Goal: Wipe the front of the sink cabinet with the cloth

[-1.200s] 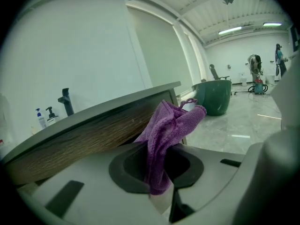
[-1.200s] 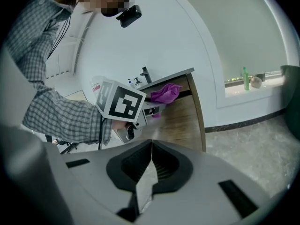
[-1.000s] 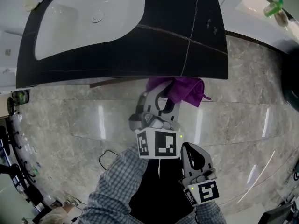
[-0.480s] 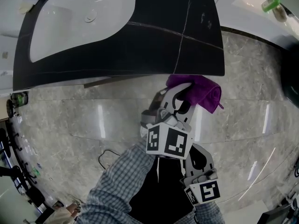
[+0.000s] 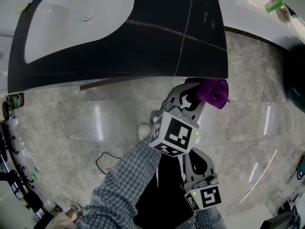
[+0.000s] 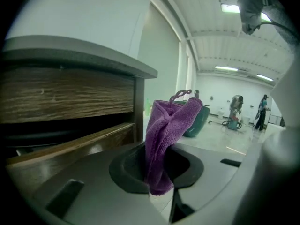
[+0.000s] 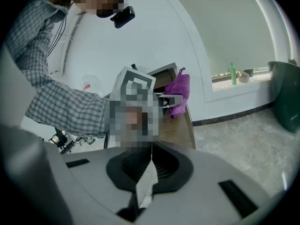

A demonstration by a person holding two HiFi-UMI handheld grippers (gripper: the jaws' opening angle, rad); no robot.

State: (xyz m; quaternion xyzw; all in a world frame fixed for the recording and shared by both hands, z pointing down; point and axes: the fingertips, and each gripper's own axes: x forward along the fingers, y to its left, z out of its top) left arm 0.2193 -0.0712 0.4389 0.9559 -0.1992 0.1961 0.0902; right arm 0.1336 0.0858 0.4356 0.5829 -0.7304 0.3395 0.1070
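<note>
A purple cloth (image 5: 214,91) hangs bunched in my left gripper (image 5: 198,94), which is shut on it just below the right front corner of the dark countertop (image 5: 157,46). In the left gripper view the cloth (image 6: 166,125) stands up from the shut jaws, beside the wood-grain cabinet front (image 6: 65,95) on the left. Whether cloth and wood touch, I cannot tell. My right gripper (image 5: 194,155) sits lower, close to the person's body, shut with nothing in it. The right gripper view shows the cloth (image 7: 178,95) against the cabinet's wooden side (image 7: 176,125).
A white basin (image 5: 81,18) is set in the countertop. A green bottle (image 5: 275,4) stands on a ledge at the far right. A dark green bin (image 7: 286,95) is to the right. A cable (image 5: 107,159) lies on the glossy marble floor (image 5: 71,123).
My left gripper has carried the cloth rightwards along the cabinet front, from about the middle to the right corner. The right gripper has barely moved.
</note>
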